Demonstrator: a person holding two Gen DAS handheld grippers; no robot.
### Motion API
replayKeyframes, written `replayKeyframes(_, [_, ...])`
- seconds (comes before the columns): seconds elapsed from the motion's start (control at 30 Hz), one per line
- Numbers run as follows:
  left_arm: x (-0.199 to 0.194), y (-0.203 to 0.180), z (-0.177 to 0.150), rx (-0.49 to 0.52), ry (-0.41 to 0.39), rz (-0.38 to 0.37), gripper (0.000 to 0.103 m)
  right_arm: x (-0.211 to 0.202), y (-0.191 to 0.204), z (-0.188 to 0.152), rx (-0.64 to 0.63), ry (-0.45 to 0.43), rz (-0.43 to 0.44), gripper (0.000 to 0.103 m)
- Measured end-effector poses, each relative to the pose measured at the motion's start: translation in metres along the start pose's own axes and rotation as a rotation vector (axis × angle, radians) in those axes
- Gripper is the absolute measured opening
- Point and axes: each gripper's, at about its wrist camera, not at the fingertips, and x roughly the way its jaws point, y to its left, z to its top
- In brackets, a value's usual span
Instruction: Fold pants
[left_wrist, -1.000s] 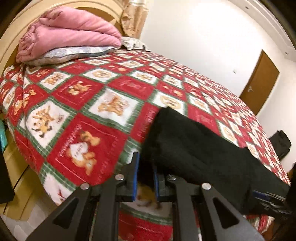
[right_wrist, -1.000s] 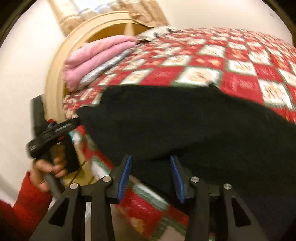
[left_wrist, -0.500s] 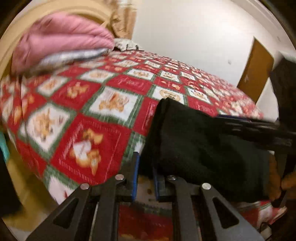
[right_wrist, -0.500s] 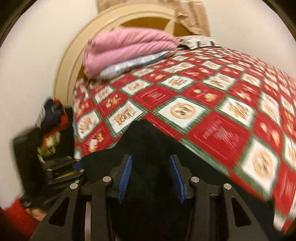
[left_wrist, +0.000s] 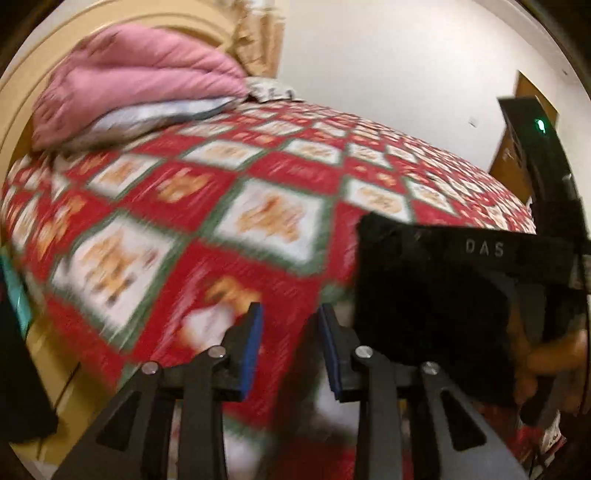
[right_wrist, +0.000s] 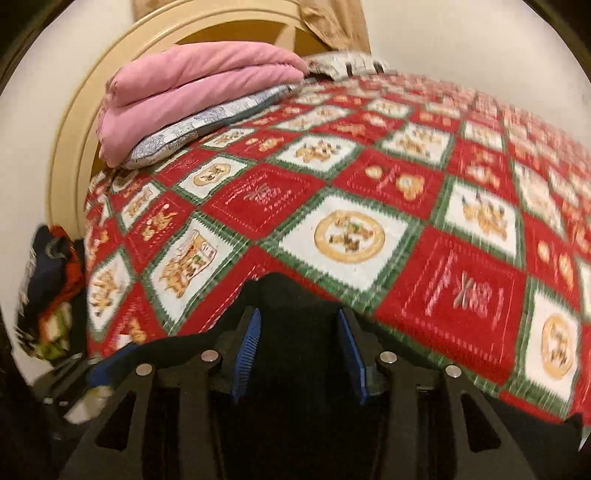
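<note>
The black pants lie folded near the bed's front edge, on a red, green and white checked bedspread. My left gripper sits just left of the pants. Its jaws are opening and only bedspread shows between the blue pads. In the right wrist view, black pants cloth fills the gap of my right gripper, whose pads are shut on a thick fold. That gripper's black body lies across the pants in the left wrist view, with a hand on its handle.
A folded pink blanket rests on a patterned pillow by the round cream headboard. A brown door is at the far right. A heap of coloured clothes lies beside the bed on the left.
My left gripper's jaws have parted and let go of the pants' edge. My right gripper has swept across with the pants' fold and now sits over the pants beside the left gripper.
</note>
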Motion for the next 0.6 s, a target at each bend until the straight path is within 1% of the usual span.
replayKeyframes(0.07, [-0.011,0.008,-0.007,-0.016,0.009,0.023,0.034,0.002,-0.001,0.0,0.001,-0.029,-0.001,0.049])
replayKeyframes(0.13, [-0.02,0.008,-0.01,-0.019,0.009,0.056,0.034,0.003,-0.007,0.0,0.034,-0.05,0.022,0.051])
replayKeyframes(0.17, [-0.023,0.008,-0.01,-0.027,0.006,0.052,0.034,0.0,-0.009,0.001,0.047,-0.054,0.041,0.051])
replayKeyframes(0.2, [-0.028,0.006,-0.01,-0.036,-0.002,0.04,0.034,-0.007,-0.013,0.001,0.069,-0.063,0.065,0.051])
replayKeyframes(0.23, [-0.035,0.002,-0.008,-0.036,-0.02,0.023,0.034,-0.018,-0.018,-0.001,0.112,-0.088,0.109,0.051])
replayKeyframes(0.3, [-0.045,-0.009,-0.002,-0.008,-0.052,0.016,0.034,-0.059,-0.034,-0.013,0.198,-0.185,0.235,0.051])
replayKeyframes(0.33, [-0.048,-0.018,0.004,0.02,-0.074,0.018,0.034,-0.07,-0.037,-0.017,0.199,-0.192,0.243,0.051])
replayKeyframes(0.37, [-0.052,-0.024,0.008,0.038,-0.091,0.015,0.034,-0.083,-0.04,-0.024,0.192,-0.192,0.236,0.051])
replayKeyframes(0.4, [-0.054,-0.029,0.012,0.048,-0.103,0.006,0.037,-0.098,-0.045,-0.034,0.18,-0.181,0.22,0.051])
replayKeyframes(0.47, [-0.058,-0.04,0.019,0.058,-0.128,-0.032,0.043,-0.117,-0.057,-0.057,0.179,-0.154,0.199,0.051])
replayKeyframes(0.5, [-0.059,-0.046,0.02,0.065,-0.135,-0.046,0.044,-0.126,-0.062,-0.069,0.177,-0.144,0.185,0.051])
replayKeyframes(0.53, [-0.058,-0.055,0.021,0.075,-0.133,-0.062,0.044,-0.133,-0.065,-0.081,0.172,-0.139,0.162,0.049])
replayKeyframes(0.57, [-0.055,-0.062,0.022,0.085,-0.125,-0.074,0.044,-0.141,-0.068,-0.092,0.165,-0.139,0.142,0.044])
replayKeyframes(0.6, [-0.052,-0.07,0.021,0.1,-0.117,-0.085,0.044,-0.147,-0.07,-0.106,0.161,-0.133,0.121,0.042])
